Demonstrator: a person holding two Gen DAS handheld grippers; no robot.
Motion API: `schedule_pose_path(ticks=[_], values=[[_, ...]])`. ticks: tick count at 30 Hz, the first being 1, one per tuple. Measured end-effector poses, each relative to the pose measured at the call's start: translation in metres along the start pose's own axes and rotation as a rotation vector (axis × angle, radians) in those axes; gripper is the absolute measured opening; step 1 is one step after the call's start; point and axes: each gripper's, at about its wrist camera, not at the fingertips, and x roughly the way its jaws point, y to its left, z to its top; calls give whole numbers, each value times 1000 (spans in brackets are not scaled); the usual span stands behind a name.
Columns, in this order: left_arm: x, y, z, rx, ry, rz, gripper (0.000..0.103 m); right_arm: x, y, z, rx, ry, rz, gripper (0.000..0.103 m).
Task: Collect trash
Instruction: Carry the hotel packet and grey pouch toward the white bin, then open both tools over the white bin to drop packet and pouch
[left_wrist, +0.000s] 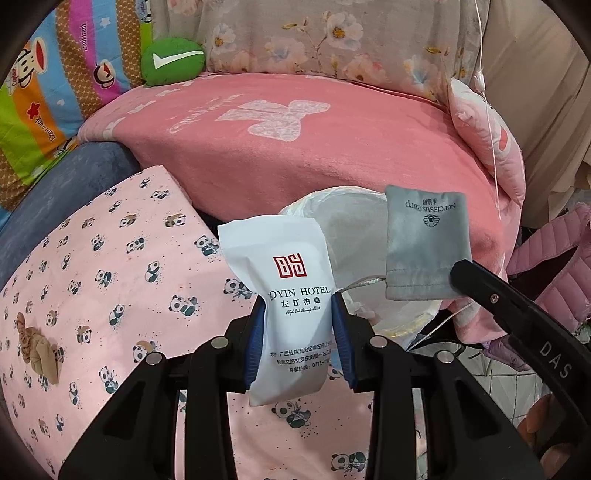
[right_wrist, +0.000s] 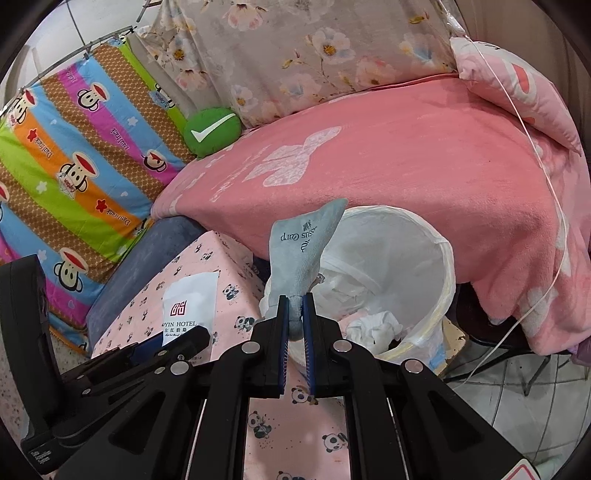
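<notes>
My left gripper (left_wrist: 298, 306) is shut on a white hotel packet (left_wrist: 284, 273) with a red logo, held upright above the panda-print surface (left_wrist: 92, 266). My right gripper (right_wrist: 295, 299) is shut on a grey cloth pouch (right_wrist: 303, 243) by its drawstring end, held at the near rim of a white-lined trash bin (right_wrist: 439, 295). The bin holds crumpled white paper (right_wrist: 376, 325). In the left wrist view the pouch (left_wrist: 424, 243) hangs in front of the bin (left_wrist: 351, 236), with the right gripper's finger (left_wrist: 480, 284) on its lower right corner. The right wrist view shows the packet (right_wrist: 192, 302) in the left gripper (right_wrist: 177, 339).
A pink blanket (left_wrist: 295, 147) covers the bed behind the bin, with a floral cover (right_wrist: 314, 48), a striped cartoon quilt (right_wrist: 74, 147) and a green check-mark cushion (left_wrist: 171, 61). A brown scrap (left_wrist: 40, 343) lies on the panda surface. A thin cord (right_wrist: 546, 192) hangs at right. Tiled floor (right_wrist: 535, 398) is lower right.
</notes>
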Motion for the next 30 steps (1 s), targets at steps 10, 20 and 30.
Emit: schedule_pose_path(ticks=[10,20,30], values=[[23,-31,13,56,27,-68,35,-1,-37,16,55,-25,-57,8],[45,-46,24,91,59,-86,64,4,-60,25,70,-28,-91,9],[44,-19,22,26,35,-7,78,19,-54,28,46,-16,-99,9]])
